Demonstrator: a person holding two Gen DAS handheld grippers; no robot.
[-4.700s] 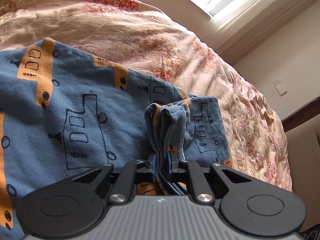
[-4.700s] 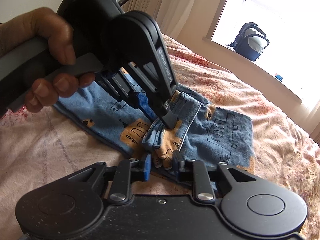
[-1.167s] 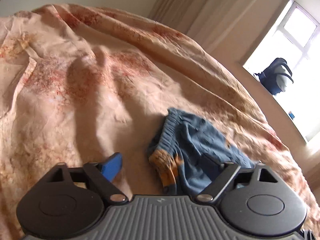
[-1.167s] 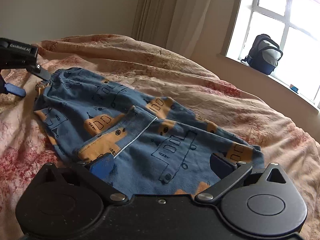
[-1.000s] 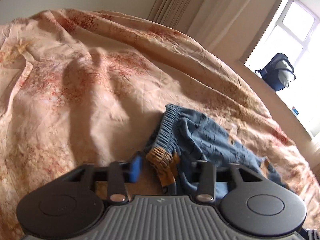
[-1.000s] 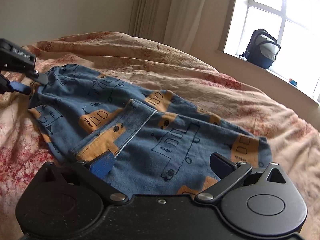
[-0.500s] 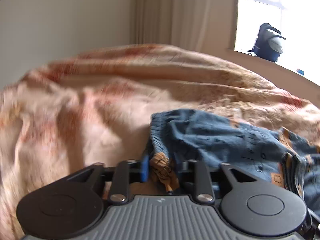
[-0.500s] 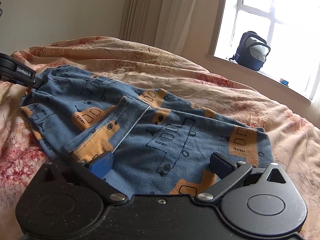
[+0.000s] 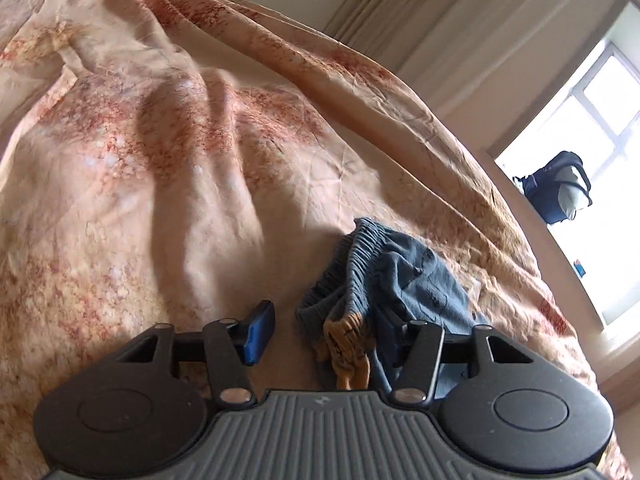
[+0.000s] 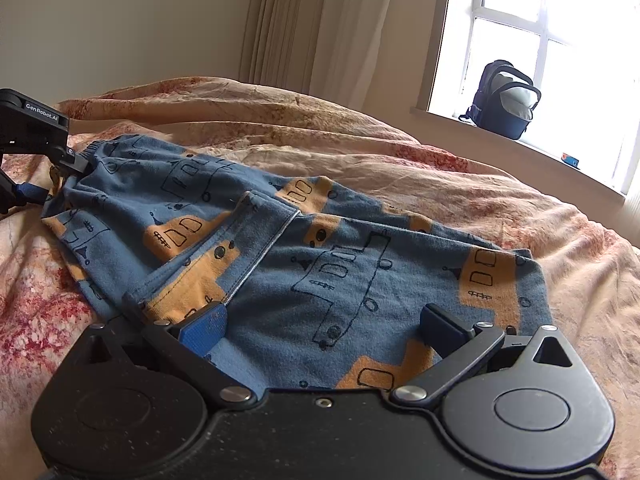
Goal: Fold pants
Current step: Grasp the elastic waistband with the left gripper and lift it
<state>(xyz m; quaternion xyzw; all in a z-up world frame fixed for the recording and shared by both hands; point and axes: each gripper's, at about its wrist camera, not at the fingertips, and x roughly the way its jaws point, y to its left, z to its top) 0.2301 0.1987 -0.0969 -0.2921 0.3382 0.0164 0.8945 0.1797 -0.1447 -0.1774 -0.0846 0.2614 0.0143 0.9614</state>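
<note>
Bright window [image 10: 552,52] glare, fisheye-bent edges

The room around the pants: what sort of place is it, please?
Most likely a bedroom at home. The pants lie on a bed with a floral bedspread, curtains hang beside a window, and a backpack sits on the sill.

Blue pants [image 10: 320,264] with orange patches and black outline drawings; peach, red-mottled bedspread [image 9: 200,140].

left tongs [image 9: 320,336] reopened around pants [image 9: 384,280] waistband after pinching it 0.5 s ago, right tongs [image 10: 320,328] unchanged wide, pants spread flat versus bunched 4.7 s ago
</note>
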